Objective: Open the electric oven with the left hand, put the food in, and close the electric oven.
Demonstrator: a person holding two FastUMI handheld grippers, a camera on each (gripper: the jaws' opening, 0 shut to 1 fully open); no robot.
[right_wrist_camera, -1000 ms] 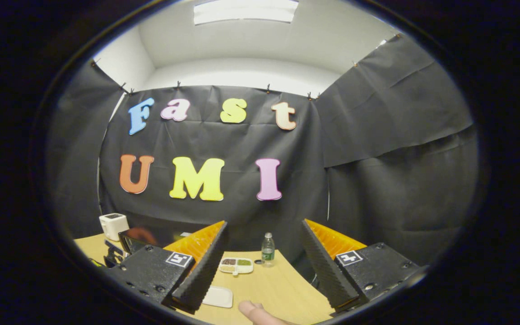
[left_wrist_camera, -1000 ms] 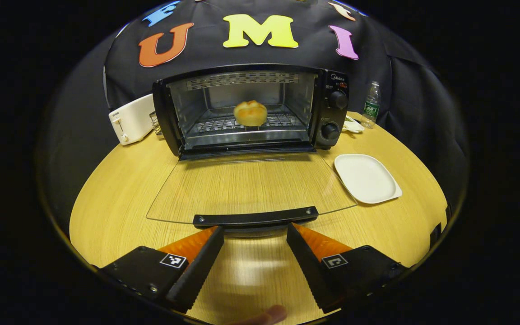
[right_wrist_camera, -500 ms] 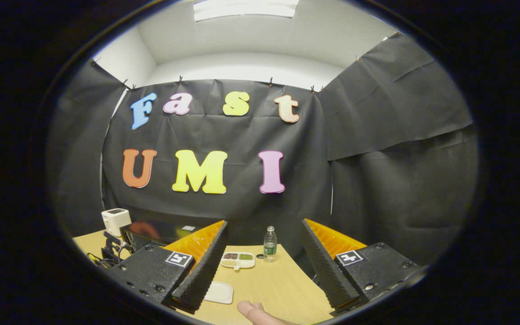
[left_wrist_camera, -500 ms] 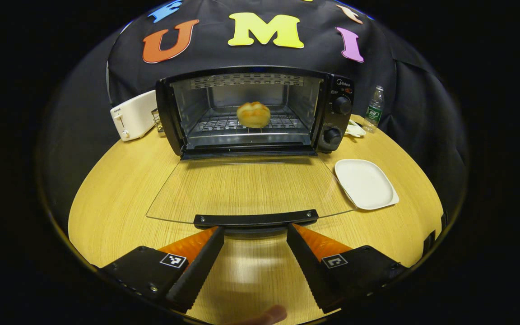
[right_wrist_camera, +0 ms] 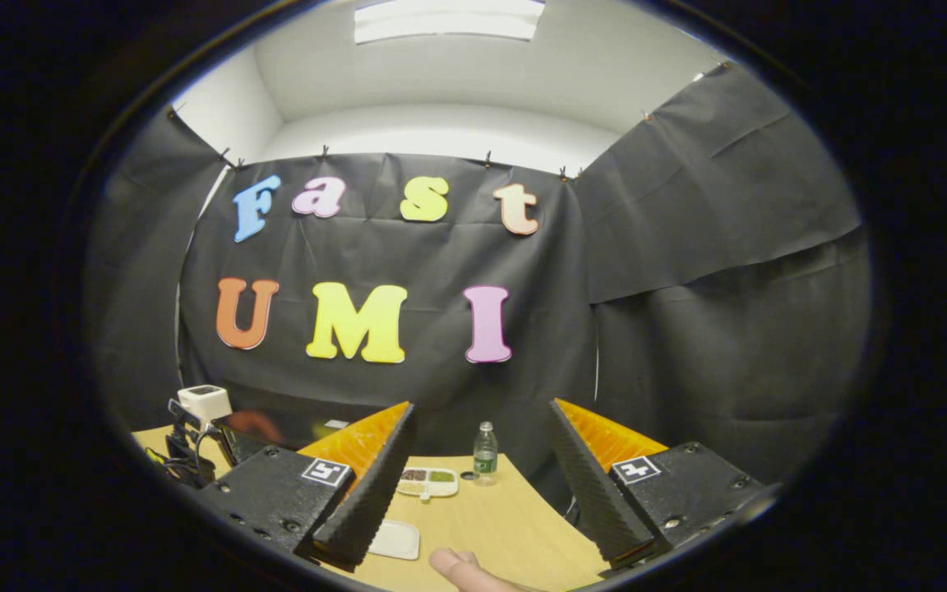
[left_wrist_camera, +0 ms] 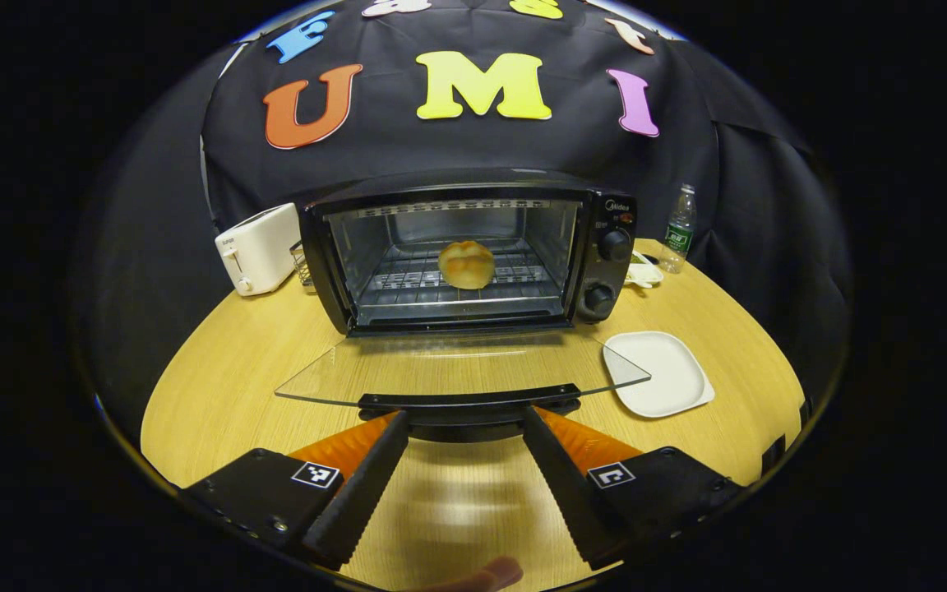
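Flanking the door handle (left_wrist_camera: 468, 403), spread left tongs (left_wrist_camera: 464, 419) (bread (left_wrist_camera: 466, 264) inside oven (left_wrist_camera: 465, 251)).

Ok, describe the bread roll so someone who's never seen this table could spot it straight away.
Find the black electric oven at the back of the round wooden table, its glass door hanging open. On the wire rack inside sits the bread roll: the only round, golden thing among metal and glass.
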